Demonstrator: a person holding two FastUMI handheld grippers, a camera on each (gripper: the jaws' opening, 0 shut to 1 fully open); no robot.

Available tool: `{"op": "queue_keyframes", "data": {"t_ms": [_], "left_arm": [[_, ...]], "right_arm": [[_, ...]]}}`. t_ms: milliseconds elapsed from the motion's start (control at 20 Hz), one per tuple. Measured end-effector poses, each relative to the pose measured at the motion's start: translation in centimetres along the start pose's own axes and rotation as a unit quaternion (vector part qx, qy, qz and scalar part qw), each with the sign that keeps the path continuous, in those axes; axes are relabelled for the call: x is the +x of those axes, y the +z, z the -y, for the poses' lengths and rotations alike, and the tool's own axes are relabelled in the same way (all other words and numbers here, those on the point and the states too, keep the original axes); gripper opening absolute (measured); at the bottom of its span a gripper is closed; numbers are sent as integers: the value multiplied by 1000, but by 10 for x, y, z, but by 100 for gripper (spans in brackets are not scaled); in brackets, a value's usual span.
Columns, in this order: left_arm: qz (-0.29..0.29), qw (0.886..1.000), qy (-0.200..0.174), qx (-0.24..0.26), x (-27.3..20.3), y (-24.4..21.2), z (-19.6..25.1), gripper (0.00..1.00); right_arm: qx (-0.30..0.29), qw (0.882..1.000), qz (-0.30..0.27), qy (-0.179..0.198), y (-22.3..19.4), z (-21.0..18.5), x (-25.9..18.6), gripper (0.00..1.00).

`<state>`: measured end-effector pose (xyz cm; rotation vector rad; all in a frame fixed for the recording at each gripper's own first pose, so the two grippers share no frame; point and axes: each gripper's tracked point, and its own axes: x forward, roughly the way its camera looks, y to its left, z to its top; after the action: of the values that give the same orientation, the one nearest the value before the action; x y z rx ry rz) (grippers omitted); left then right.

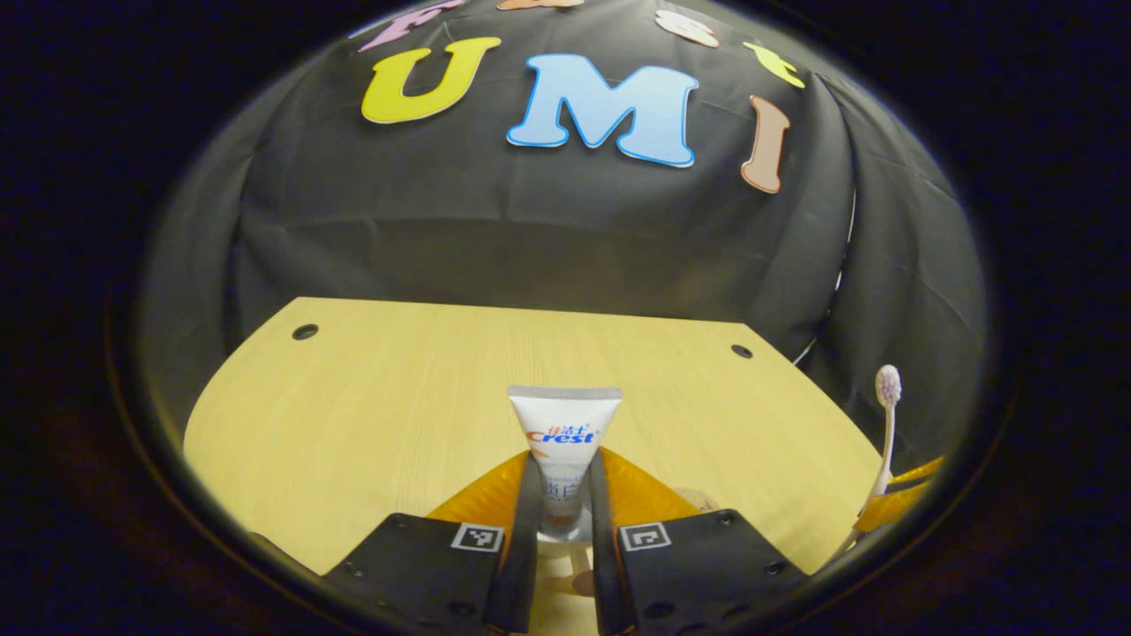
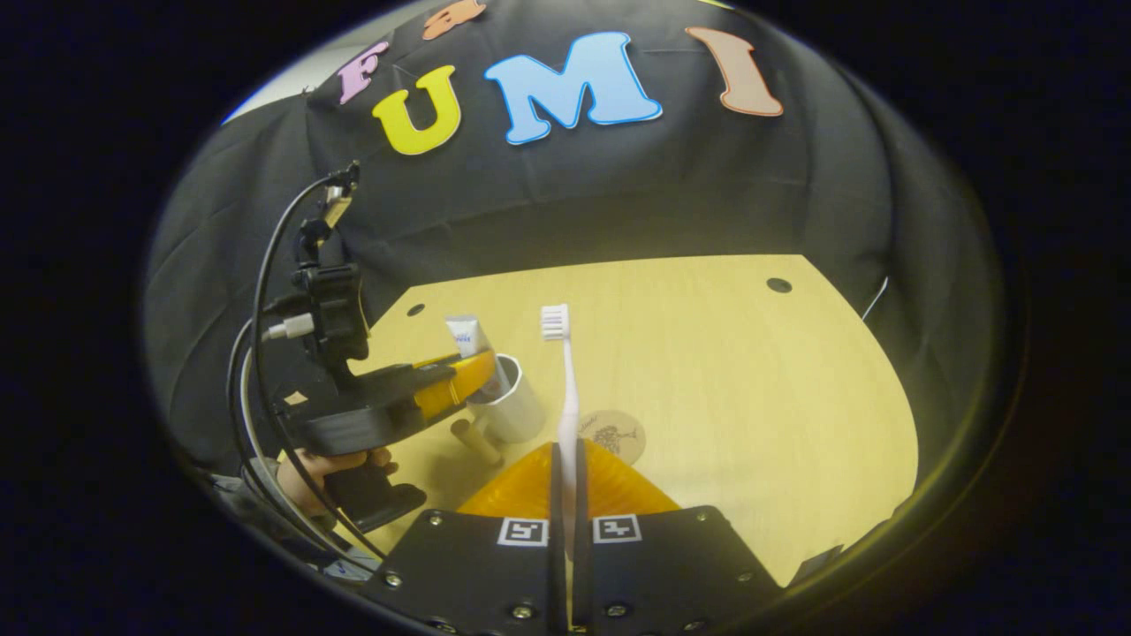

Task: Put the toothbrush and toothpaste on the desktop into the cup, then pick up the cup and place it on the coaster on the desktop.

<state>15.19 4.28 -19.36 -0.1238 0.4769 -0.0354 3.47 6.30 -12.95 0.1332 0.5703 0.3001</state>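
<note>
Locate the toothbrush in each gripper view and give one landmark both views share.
Left gripper view: the toothbrush stands upright at the far right edge, bristle head up, above the desktop's right side.
Right gripper view: the toothbrush stands upright at centre, its handle clamped between the right gripper fingers.
Shared landmark: the toothpaste, held by the left gripper; in the right gripper view it rises just left of the cup.

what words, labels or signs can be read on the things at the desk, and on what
toothpaste tube: printed label, fine print too blurred to read.
coaster: drawing, any lettering too small to read.
left gripper, right gripper: square markers, coded patterns, no words.
</note>
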Motion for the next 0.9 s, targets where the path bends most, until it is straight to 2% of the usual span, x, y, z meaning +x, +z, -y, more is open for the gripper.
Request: {"op": "queue_keyframes", "data": {"t_ms": [50,100,150,250,300,350,400,450,650,900], "left_arm": [[0,1000,1,6,-1,-1,-1,31],[0,1000,0,9,-1,0,1,36],[-2,1000,3,9,-3,1,-1,37],[-1,1000,-4,4,-5,1,4,48],[0,1000,-3,3,-6,1,3,59],[0,1000,-8,1,-9,1,6,62],[0,1000,-9,-2,-10,0,7,70],[-2,1000,-10,-4,-11,-1,8,74],[0,1000,-15,-8,-22,-1,7,74],[14,1000,-19,-1,-45,5,5,76]], "right_arm": [[0,1000,-1,0,0,0,0,4],[0,1000,-1,1,0,-1,0,4],[0,1000,-1,3,0,-1,1,4],[-1,1000,-1,6,0,-1,2,4],[-1,1000,-2,7,-1,-2,2,4],[-1,1000,-1,8,0,-2,2,4],[0,1000,-1,11,0,-3,3,4],[1,1000,1,13,0,-3,2,4],[-2,1000,17,23,12,-6,3,4],[0,996,64,59,52,-30,30,4]]}}
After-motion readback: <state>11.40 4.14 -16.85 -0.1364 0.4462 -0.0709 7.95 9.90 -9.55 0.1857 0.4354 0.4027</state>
